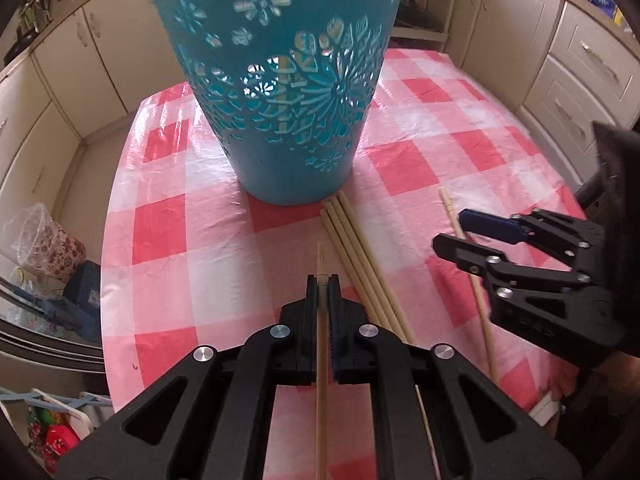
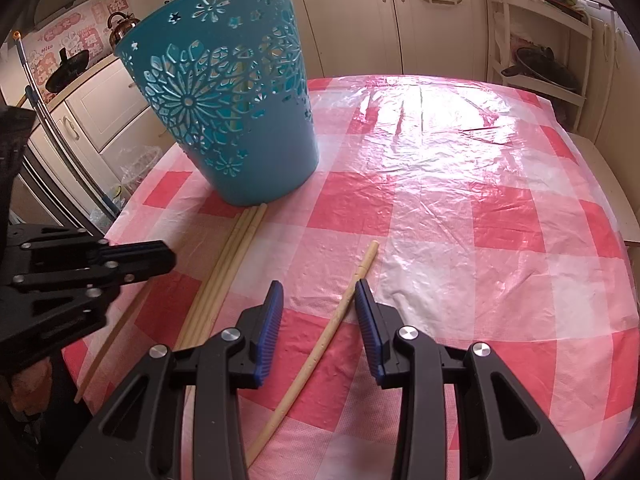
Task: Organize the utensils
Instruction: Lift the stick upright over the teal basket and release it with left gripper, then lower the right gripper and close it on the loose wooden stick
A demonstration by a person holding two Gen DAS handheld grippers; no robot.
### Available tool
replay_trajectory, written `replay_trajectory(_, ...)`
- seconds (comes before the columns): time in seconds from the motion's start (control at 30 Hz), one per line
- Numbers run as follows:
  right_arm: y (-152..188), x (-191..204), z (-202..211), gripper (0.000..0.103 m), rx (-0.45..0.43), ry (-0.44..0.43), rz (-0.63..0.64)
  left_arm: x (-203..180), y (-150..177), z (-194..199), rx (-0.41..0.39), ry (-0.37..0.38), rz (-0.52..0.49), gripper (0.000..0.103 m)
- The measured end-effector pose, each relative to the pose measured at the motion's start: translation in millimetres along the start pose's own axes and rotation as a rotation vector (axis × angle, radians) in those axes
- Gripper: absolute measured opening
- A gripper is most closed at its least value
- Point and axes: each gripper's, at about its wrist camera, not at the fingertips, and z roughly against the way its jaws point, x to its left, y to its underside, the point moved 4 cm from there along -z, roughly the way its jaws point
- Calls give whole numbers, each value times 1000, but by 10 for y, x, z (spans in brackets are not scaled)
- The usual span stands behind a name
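My left gripper [image 1: 322, 280] is clamping one chopstick [image 1: 321, 344] lengthwise between its jaws. My right gripper [image 2: 319, 292] is hovering wide open, straddling a lone chopstick [image 2: 340, 312] on the checked tablecloth [image 2: 460, 208], near the teal basket [image 2: 248, 128].

checked tablecloth [image 2: 460, 208] | cream cabinets [image 2: 352, 12] | kettle [image 2: 122, 26] | open shelf rack [image 2: 540, 60]

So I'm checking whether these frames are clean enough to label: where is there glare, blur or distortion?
Right wrist view: strong glare on the plastic tablecloth beyond the open right gripper, washing out the checks. Left wrist view: softer sheen beside the blue basket; the right gripper is slightly motion-blurred, while the chopstick in the left gripper stays sharp. Both views: fisheye bends table edges and cabinets.
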Motion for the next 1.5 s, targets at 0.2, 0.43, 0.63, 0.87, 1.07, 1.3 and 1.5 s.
replay_trajectory(0.2, -1, 6, -2, 37, 0, 4, 4, 192, -297, 951, -194, 188, 112, 5)
replay_trajectory(0.43, 5, 33, -10, 37, 0, 2, 3, 240, -1204, 1775, -557, 166, 181, 5)
replay_trajectory(0.63, -7, -45, 10, 37, -2, -21, -16, 268, -1796, 1763, -754, -26, 254, 5)
replay_trajectory(0.87, -12, -99, 19, 40, -1, -49, -29, 499, -2033, 1224, -757, -136, 348, 5)
replay_trajectory(1.07, -14, -90, 32, 42, -1, -55, -31, 638, -1956, 917, -733, -178, 359, 5)
replay_trajectory(1.3, -23, -60, 22, 43, -1, -50, -25, 663, -1792, 694, -673, -194, 313, 5)
replay_trajectory(1.5, -16, -38, 10, 43, -1, -46, -20, 621, -1548, 599, -590, -190, 263, 14)
